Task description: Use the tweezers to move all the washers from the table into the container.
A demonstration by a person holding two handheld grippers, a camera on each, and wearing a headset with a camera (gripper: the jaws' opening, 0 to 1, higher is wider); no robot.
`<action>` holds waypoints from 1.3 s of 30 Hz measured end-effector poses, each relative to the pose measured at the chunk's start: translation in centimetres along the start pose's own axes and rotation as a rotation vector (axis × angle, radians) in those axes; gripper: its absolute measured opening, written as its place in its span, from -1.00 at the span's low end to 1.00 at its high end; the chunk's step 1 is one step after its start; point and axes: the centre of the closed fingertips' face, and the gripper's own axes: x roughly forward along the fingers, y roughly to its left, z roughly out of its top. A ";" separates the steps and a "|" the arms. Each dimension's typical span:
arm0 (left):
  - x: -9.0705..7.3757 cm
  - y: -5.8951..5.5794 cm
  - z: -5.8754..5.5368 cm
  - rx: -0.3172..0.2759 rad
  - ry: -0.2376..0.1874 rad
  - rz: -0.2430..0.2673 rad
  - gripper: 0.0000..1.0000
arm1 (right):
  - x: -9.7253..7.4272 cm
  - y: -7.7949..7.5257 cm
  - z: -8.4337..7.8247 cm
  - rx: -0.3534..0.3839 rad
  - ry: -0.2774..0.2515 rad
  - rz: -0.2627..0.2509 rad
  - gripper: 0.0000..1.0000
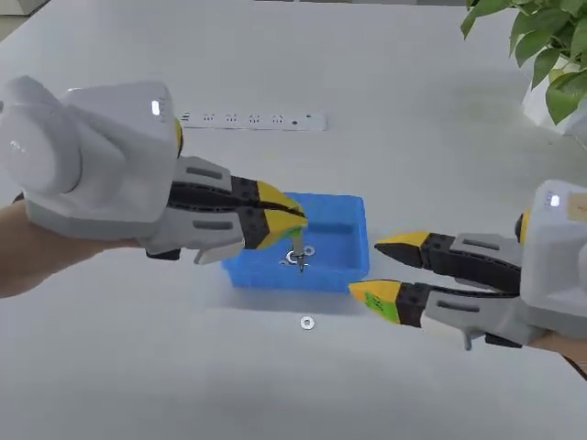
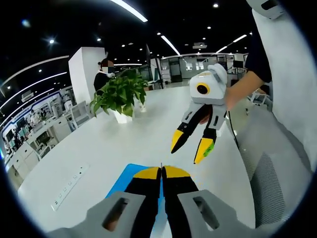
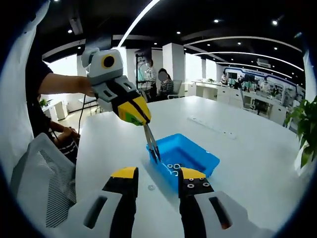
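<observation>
While the left tongs are pressed together on the tweezers, the slim metal tool hangs from their yellow tips and slants down into the blue container. Its points reach the inside of the container close to the near wall, right among a few washers that lie on the blue floor. Whether a washer is caught between the points cannot be told. In the left gripper view the two yellow tips meet with the thin tweezers showing as a line between them.

The right tongs are spread, with nothing between them. They hover just beside the right end of the container and point toward it. In the right gripper view their yellow tips frame the container's near corner.

One washer lies alone on the white tabletop, just in front of the container's near wall and apart from both tongs. The container sits flat near the middle of the tabletop, between the two tongs.

A white power strip lies well behind the container. A leafy green plant stands at the far right corner of the tabletop. A person's hand grips each tool from behind. In both gripper views a wide, brightly lit hall with desks and people shows beyond the tabletop.
</observation>
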 end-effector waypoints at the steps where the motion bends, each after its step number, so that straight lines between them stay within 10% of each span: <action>1: 0.0 -0.2 0.0 0.000 0.000 -0.003 -0.91 | -0.2 0.1 -0.2 0.006 0.003 -0.001 -0.35; 14: 0.8 -2.8 -0.6 -0.012 0.015 -0.048 -0.91 | -2.5 1.1 -2.5 0.026 0.044 -0.004 -0.33; 39: 2.4 -4.1 -3.0 -0.057 0.050 -0.054 -0.91 | -2.1 3.3 -5.5 -0.014 0.104 0.105 0.53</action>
